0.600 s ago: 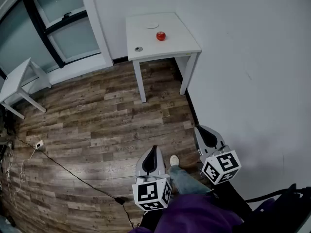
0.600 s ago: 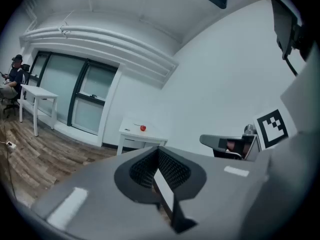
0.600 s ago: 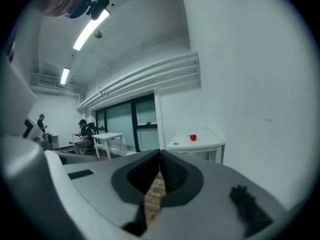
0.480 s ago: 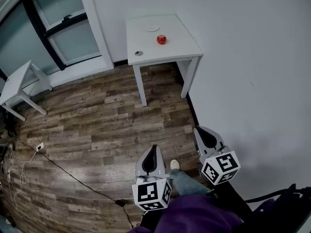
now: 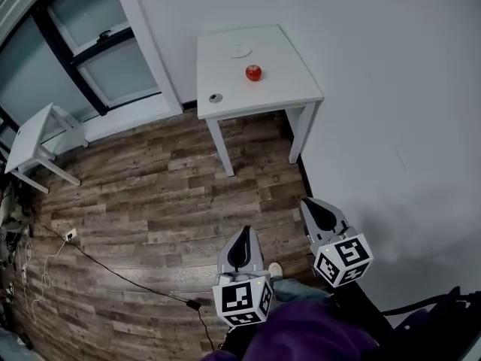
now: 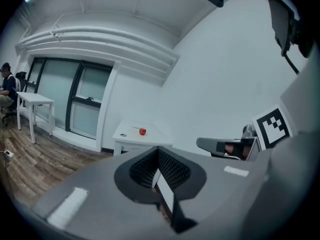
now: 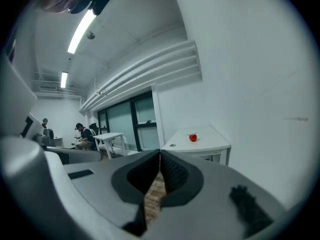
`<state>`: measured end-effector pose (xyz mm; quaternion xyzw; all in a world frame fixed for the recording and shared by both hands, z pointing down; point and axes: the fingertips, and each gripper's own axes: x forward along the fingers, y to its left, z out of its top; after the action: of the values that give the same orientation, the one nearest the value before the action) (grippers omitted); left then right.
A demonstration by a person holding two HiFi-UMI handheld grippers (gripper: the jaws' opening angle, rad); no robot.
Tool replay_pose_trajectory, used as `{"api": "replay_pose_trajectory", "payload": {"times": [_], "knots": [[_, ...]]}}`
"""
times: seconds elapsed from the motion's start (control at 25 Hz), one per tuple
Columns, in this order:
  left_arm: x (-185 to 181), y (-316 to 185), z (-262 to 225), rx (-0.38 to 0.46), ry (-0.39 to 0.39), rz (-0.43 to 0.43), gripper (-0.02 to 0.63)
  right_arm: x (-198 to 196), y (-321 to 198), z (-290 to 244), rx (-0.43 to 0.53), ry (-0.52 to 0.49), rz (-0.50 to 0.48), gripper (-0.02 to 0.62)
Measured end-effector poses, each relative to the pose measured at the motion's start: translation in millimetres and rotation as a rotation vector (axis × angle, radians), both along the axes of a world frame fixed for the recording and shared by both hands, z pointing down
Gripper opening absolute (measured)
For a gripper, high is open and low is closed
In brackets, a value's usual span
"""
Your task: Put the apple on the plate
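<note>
A white square surface (image 5: 284,57) stands in the corner against a pale wall, beside a dark-framed window (image 5: 90,51), on a wooden floor (image 5: 150,194). The apple (image 5: 254,72) sits near its middle, close to the plate (image 5: 240,51) but apart from it. The left gripper (image 5: 242,239) and right gripper (image 5: 317,207) are well short of the surface and point slightly down, jaws together and empty

Both grippers are held low in front of the body, side by side without touching, and are pointed slightly downward toward the far side. The left gripper (image 5: 243,238) is empty, with its jaws closed tip to tip. The right gripper (image 5: 310,205) is held slightly farther out, with its jaws likewise pressed together and empty. One marker cube is carried at each near end, the left cube (image 5: 242,301) and the right cube (image 5: 342,259).
</note>
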<state>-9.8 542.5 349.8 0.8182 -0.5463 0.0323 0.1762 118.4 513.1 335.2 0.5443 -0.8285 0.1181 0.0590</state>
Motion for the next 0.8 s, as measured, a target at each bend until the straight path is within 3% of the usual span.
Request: {"api": "replay_pose_trajectory", "payload": {"times": [0.24,0.6,0.8], "knots": [[16,-30,2,-0.007,-0.006,0.006,0.005,22,-30,8,-0.005,-0.023,0.025,0.011],[23,-72,6,-0.025,0.004,0.011,0.005,20,-71,8,0.001,-0.038,0.016,0.011],[15,-120,12,-0.024,-0.004,0.013,0.005,19,-117,17,-0.016,-0.037,0.047,0.011]]}}
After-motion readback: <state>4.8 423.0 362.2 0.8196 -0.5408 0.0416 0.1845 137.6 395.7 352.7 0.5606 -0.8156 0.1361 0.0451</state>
